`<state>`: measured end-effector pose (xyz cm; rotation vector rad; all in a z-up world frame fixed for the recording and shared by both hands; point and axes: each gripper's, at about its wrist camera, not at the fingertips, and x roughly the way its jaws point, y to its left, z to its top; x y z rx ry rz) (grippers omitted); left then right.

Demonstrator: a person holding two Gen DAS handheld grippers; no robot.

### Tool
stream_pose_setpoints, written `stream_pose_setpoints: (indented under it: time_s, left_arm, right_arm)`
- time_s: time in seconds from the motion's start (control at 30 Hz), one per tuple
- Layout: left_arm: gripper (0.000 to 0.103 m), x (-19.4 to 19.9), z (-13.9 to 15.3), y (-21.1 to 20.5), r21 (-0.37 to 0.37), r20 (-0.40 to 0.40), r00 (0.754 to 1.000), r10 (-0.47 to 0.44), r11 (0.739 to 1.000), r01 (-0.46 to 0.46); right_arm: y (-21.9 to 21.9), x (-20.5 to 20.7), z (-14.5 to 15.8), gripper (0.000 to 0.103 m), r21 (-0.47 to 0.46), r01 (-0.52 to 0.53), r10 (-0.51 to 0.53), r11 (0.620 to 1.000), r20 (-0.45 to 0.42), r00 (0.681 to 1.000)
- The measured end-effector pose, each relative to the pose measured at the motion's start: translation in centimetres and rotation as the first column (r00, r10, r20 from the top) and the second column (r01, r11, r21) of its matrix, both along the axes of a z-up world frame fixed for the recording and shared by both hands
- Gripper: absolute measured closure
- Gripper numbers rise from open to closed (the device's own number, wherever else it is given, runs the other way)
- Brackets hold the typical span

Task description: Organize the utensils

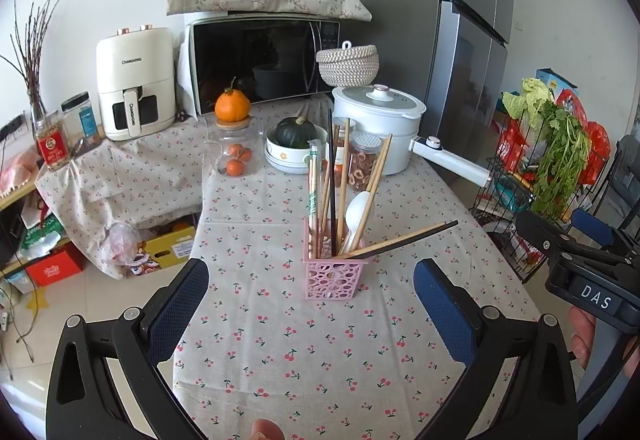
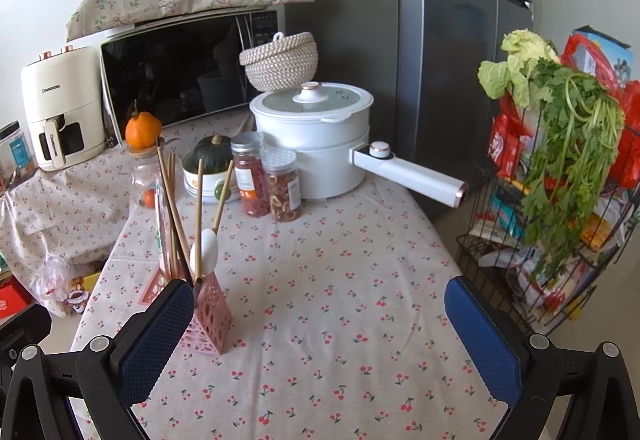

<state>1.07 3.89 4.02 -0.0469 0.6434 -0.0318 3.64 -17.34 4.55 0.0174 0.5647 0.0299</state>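
A pink perforated utensil holder (image 1: 334, 276) stands on the cherry-print tablecloth (image 1: 280, 352). It holds several wooden chopsticks (image 1: 342, 184), a black chopstick (image 1: 331, 180), a white plastic spoon (image 1: 356, 216) and a wrapped pair (image 1: 313, 180). Two more chopsticks (image 1: 404, 238) lean out to the right. My left gripper (image 1: 312, 300) is open and empty, just in front of the holder. My right gripper (image 2: 320, 324) is open and empty, with the holder (image 2: 208, 316) beside its left finger. The right gripper's body (image 1: 588, 272) shows at the right of the left wrist view.
Behind the holder stand two spice jars (image 1: 362, 160), a bowl with a green squash (image 1: 294, 144), a glass jar (image 1: 234, 152) topped by an orange, and a white electric pot (image 1: 376, 120) with a long handle. Microwave (image 1: 260, 60), air fryer (image 1: 134, 84), fridge (image 1: 460, 20), wire rack with greens (image 1: 552, 160).
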Motion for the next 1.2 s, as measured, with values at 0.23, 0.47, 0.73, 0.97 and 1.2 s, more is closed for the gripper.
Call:
stream_pose_setpoints:
  time_s: [0.23,0.47,0.73,0.97,1.2]
  left_arm:
    - [0.0,0.0,0.2,0.1,0.005,0.003,1.0,0.003,1.0,-0.003]
    - [0.0,0.0,0.2,0.2,0.007,0.006,1.0,0.02,1.0,-0.02]
    - [0.0,-0.3,0.6,0.0,-0.002,0.015,0.999,0.034,0.999,-0.034]
    - [0.0,-0.3,0.3,-0.8,0.012,-0.014,1.0,0.02,1.0,-0.02]
    - [0.0,-0.3,0.1,-0.9,0.01,-0.025,1.0,0.017,1.0,-0.017]
  right_arm:
    - [0.1,0.1,-0.1,0.0,-0.001,-0.003,0.003,1.0,-0.004,1.0]
    - [0.1,0.1,-0.1,0.0,-0.001,-0.003,0.003,1.0,-0.004,1.0]
    - [0.1,0.2,-0.4,0.0,0.006,-0.011,0.012,1.0,-0.017,1.0]
    - [0.2,0.1,-0.5,0.0,0.01,-0.013,0.013,1.0,-0.021,1.0]
    - [0.1,0.2,-0.4,0.0,0.012,-0.014,0.015,1.0,-0.025,1.0]
